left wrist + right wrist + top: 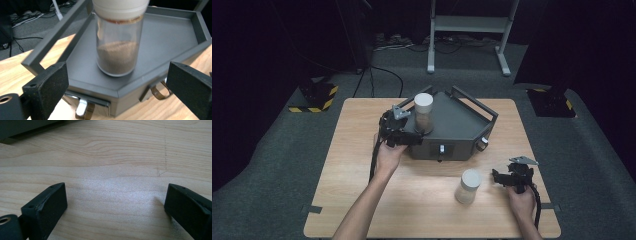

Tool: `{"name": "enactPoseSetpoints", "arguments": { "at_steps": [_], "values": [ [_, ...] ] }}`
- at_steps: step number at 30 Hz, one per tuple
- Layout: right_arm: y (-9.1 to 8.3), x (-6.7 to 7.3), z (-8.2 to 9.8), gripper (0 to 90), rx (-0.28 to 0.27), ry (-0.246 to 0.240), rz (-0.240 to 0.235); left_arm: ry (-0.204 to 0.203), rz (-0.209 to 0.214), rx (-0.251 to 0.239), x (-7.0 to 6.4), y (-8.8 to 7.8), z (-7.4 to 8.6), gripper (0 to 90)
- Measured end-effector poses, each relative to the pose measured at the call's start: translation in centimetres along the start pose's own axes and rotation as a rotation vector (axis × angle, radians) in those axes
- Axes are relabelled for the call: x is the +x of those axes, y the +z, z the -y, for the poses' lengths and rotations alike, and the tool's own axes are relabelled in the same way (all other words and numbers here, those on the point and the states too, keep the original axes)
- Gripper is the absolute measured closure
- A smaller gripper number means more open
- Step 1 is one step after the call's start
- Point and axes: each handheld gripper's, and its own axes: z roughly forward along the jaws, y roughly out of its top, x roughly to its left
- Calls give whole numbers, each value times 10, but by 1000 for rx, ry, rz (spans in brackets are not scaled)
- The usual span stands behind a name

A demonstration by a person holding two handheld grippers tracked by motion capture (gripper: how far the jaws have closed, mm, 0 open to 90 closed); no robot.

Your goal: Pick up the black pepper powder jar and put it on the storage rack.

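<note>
A person at a wooden counter [362,200] works two hand-held grippers around a grey hexagonal tray [457,122] set on a low box with drawer pulls. The left gripper [414,131], jaws spread wide with nothing between them, sits at the tray's near-left edge and looks straight at a tall glass jar [117,47] with a white lid and brown powder in its lower half; the jar stands upright on the tray floor, dead ahead of the jaws, centred between them, with a gap still to cross. A second white-lidded jar [468,186] stands on the counter in front of the tray, just left of the right gripper [498,178], whose jaws are likewise spread over bare wood. The left hand looks the nearer to the tray jar, and a level, straight-in approach seems called for.
</note>
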Motion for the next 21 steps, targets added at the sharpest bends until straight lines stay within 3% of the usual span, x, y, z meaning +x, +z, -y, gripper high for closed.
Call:
{"name": "enactPoseSetpoints", "arguments": {
  "at_steps": [21],
  "values": [
    [0,0,0,38,0,0,0,-43,23,33,17,-11,38,58]
  ]
}}
